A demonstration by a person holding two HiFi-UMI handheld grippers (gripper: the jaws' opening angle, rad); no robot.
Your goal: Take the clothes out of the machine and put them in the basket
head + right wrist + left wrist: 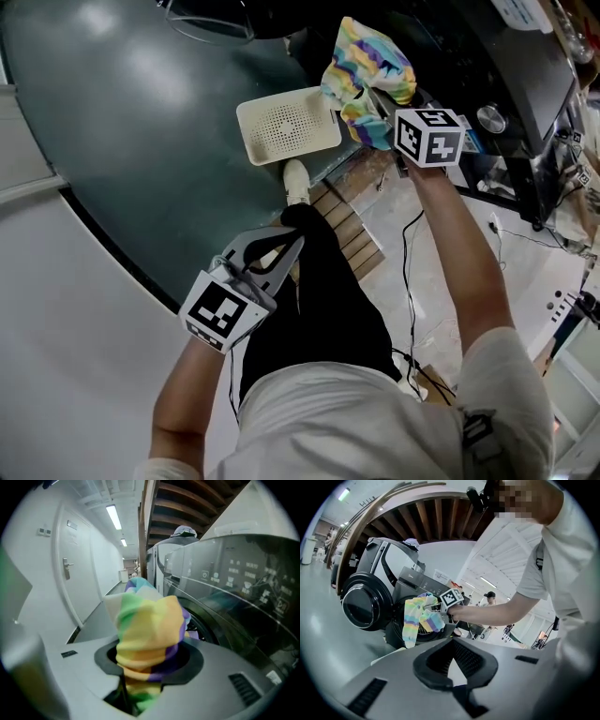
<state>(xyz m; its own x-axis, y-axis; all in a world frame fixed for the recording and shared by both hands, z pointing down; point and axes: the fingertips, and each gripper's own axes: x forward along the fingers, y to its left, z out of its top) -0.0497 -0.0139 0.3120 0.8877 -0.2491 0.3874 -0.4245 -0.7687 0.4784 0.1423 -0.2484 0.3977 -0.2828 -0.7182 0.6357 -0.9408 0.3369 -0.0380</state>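
My right gripper is shut on a rainbow-striped cloth and holds it up in front of the dark washing machine. The cloth fills the space between that gripper's jaws and hides the pads. Behind it is the drum opening. From the left gripper view the same cloth hangs before the drum beside the open round door. A white perforated basket sits on the floor just left of the cloth. My left gripper hangs low by the person's leg, its jaws together and empty.
The dark green floor spreads left of the basket. A wooden slatted platform and loose cables lie under the right arm. The person's white shoe stands near the basket. A white door lines the corridor.
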